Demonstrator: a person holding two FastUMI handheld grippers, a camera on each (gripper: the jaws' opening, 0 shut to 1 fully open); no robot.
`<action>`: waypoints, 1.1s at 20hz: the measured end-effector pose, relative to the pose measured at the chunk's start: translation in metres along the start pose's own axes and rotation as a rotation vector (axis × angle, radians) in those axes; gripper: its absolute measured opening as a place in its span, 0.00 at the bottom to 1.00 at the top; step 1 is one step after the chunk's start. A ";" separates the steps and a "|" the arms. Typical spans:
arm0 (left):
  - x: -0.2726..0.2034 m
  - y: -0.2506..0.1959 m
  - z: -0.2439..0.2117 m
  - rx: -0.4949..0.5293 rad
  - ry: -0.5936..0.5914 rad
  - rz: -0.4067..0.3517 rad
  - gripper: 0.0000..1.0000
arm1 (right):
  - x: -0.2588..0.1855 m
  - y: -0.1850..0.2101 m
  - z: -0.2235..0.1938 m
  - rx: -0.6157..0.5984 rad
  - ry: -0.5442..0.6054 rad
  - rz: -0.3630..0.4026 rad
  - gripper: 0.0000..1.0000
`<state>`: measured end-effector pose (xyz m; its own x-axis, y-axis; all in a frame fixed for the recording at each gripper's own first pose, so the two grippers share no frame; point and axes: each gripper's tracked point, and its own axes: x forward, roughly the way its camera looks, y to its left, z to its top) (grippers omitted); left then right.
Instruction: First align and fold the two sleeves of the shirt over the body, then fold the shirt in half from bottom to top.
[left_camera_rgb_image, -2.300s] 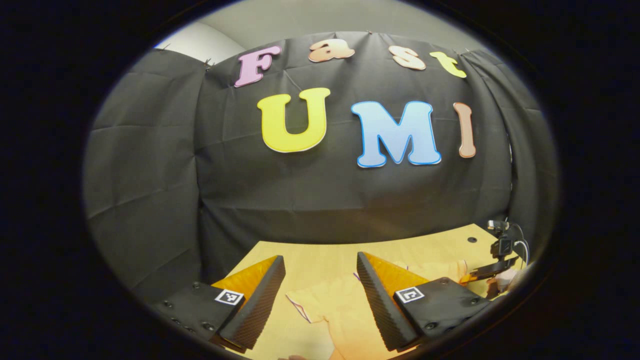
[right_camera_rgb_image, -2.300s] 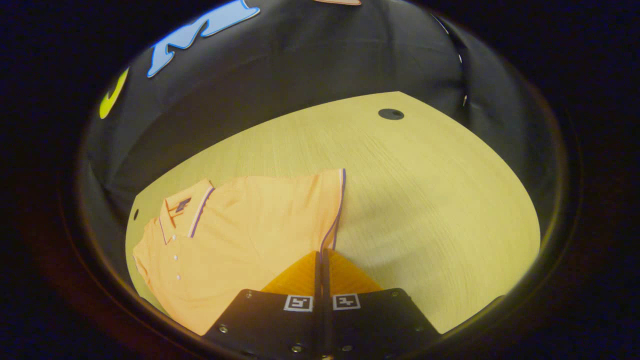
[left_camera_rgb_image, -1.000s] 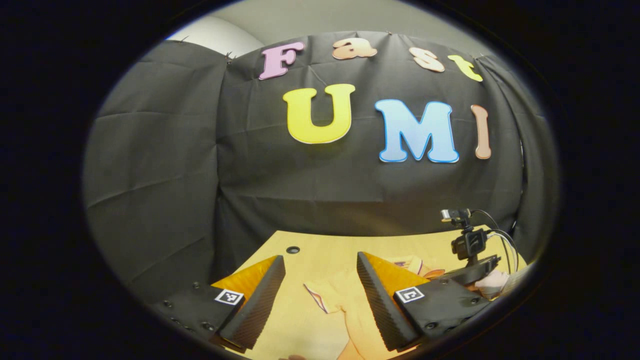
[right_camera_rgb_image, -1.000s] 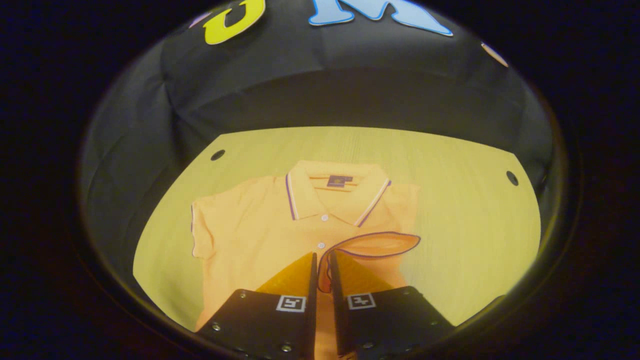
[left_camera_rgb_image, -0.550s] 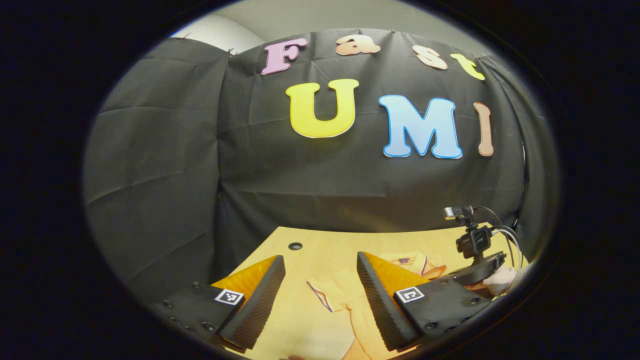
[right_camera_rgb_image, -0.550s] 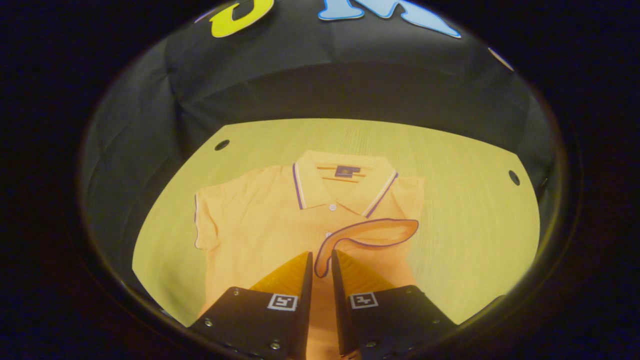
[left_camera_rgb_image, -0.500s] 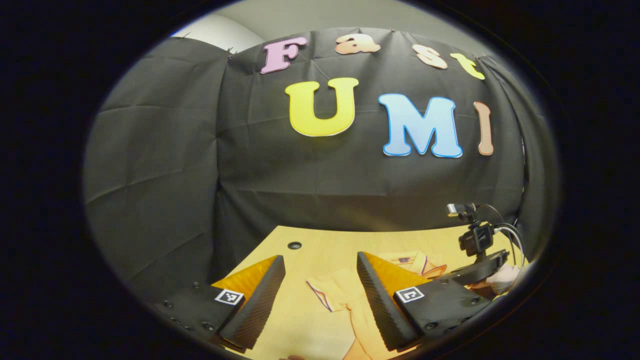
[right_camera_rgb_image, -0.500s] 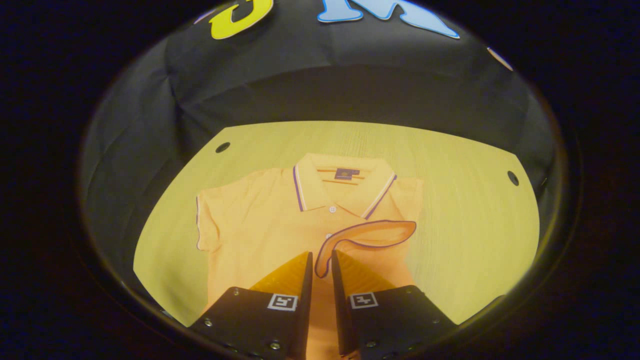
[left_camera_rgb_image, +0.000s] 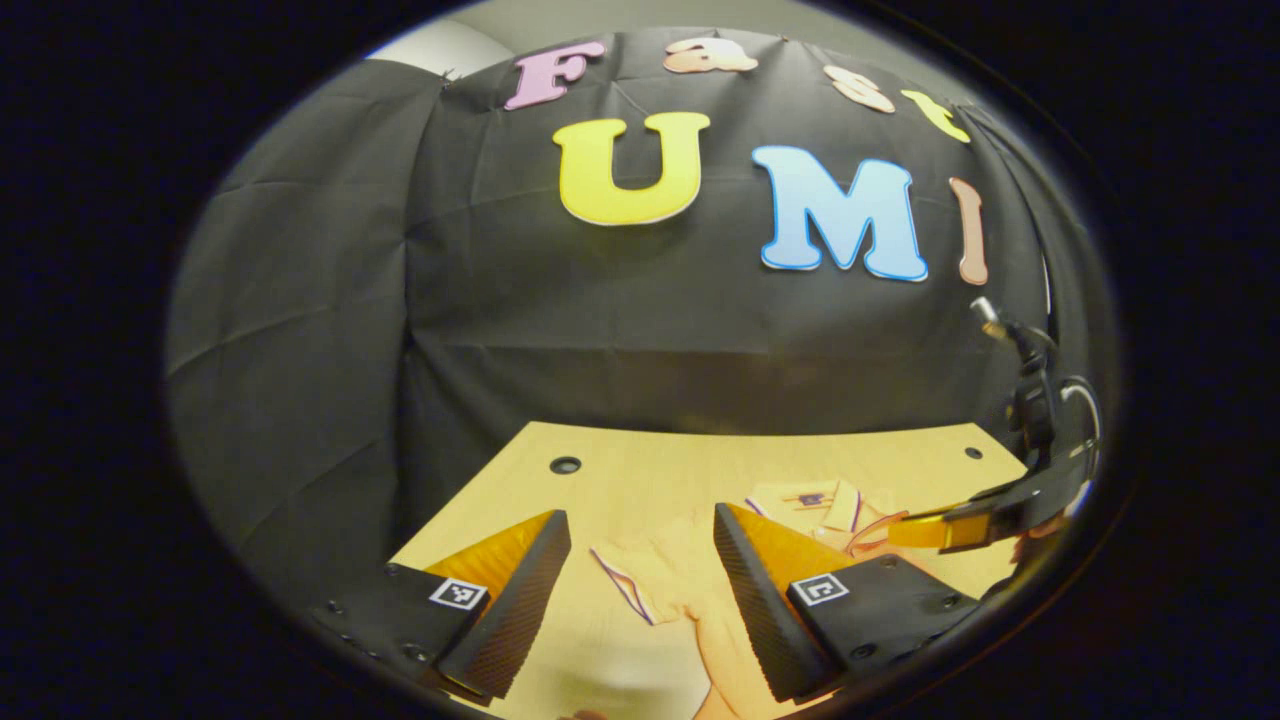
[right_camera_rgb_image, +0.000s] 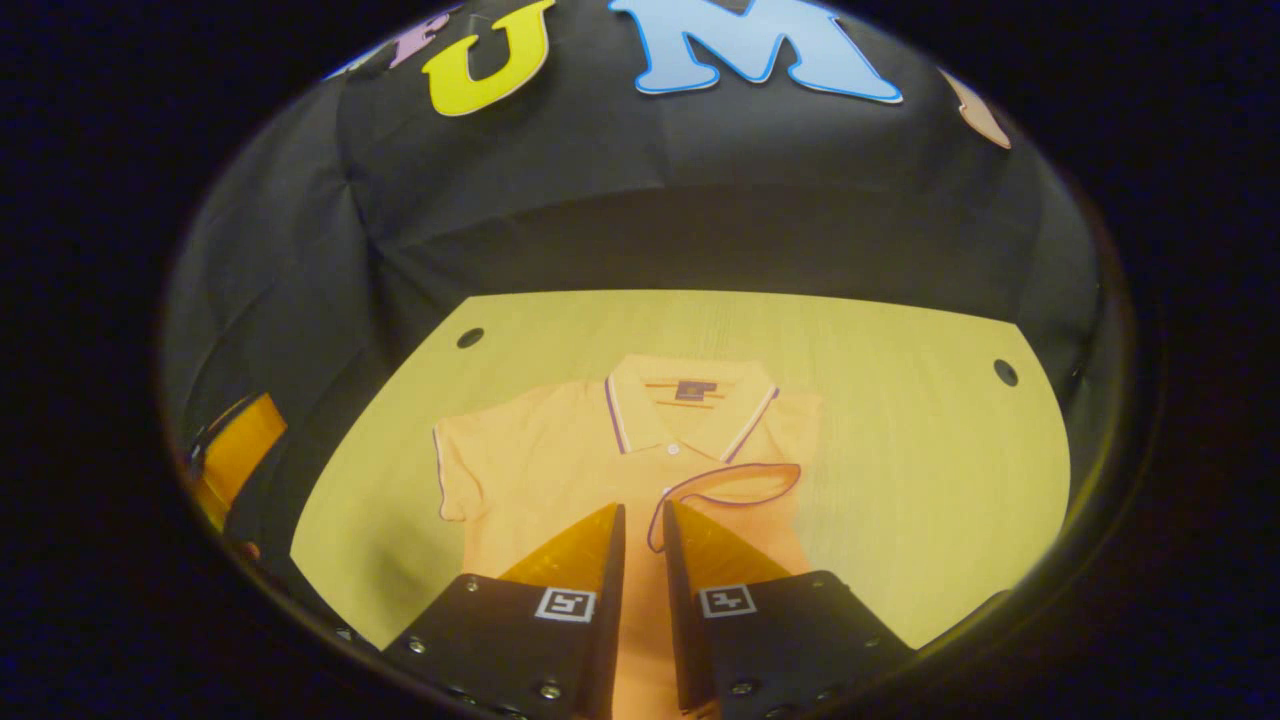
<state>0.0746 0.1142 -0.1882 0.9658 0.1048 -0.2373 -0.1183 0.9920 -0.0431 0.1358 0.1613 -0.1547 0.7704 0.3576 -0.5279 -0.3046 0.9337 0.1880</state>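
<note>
Left gripper view: low over the desk (left_camera_rgb_image: 640, 480), looking nearly level toward the back wall. Right gripper view: higher, tilted down onto the desk (right_camera_rgb_image: 900, 450) from its near side. Both share the shirt (left_camera_rgb_image: 690, 570) (right_camera_rgb_image: 560, 460) and the desk's far edge.

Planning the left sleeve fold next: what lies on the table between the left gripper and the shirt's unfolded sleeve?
Only bare table, in the left gripper view: the left gripper is open, the unfolded sleeve lying flat just beyond its fingertips.

Left tool (left_camera_rgb_image: 640, 560) agape — right tool (right_camera_rgb_image: 640, 530) barely parted.
</note>
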 end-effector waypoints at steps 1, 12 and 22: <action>0.011 -0.001 -0.009 -0.001 0.018 -0.007 0.95 | -0.006 0.001 0.003 0.003 -0.009 0.002 0.23; 0.118 0.011 -0.143 -0.017 0.263 0.016 0.94 | -0.074 -0.009 0.016 0.046 -0.082 -0.031 0.23; 0.147 0.007 -0.198 -0.011 0.344 0.034 0.96 | -0.104 -0.053 0.000 0.147 -0.079 -0.124 0.24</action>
<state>0.1705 0.1225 -0.4151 0.8272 0.1064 -0.5518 -0.1535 0.9873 -0.0397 0.0720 0.0747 -0.1100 0.8403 0.2342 -0.4889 -0.1237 0.9609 0.2477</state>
